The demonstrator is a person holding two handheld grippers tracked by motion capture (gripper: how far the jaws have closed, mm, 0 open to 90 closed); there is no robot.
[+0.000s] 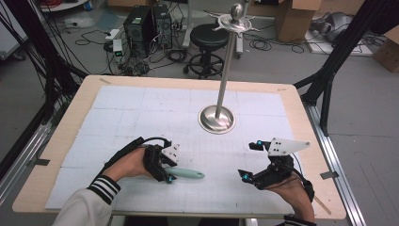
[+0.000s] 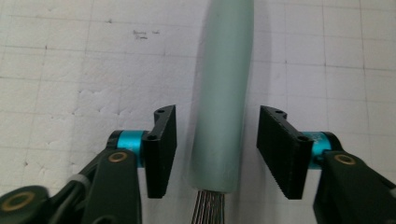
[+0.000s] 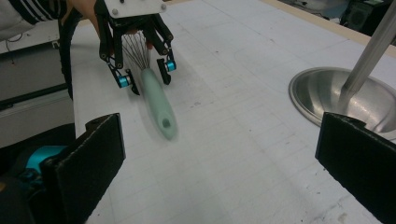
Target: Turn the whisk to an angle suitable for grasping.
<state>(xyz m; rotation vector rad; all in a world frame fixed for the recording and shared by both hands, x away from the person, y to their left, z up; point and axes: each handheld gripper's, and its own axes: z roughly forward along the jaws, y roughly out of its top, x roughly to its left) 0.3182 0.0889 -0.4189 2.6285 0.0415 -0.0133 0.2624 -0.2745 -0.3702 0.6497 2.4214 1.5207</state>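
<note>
Pale-green plastic whisk handle | straddled, untouched, by left gripper, jaws apart | near table's front edge | right gripper held wide apart, empty.

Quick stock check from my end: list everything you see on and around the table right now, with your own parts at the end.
whisk: one, pale green handle with wire loops, lying on the mat near the front, handle pointing right
metal stand: one, silver, round base on the mat at centre, tall pole with a hook top
mat: one, white gridded, covering the wooden table
stool: one, black, on the floor behind the table
computer towers: two, black, floor at back left
cardboard boxes: brown, floor at back right
left gripper: one, black, jaws either side of the whisk handle, gaps showing
right gripper: one, black, jaws wide open, holding nothing
</note>
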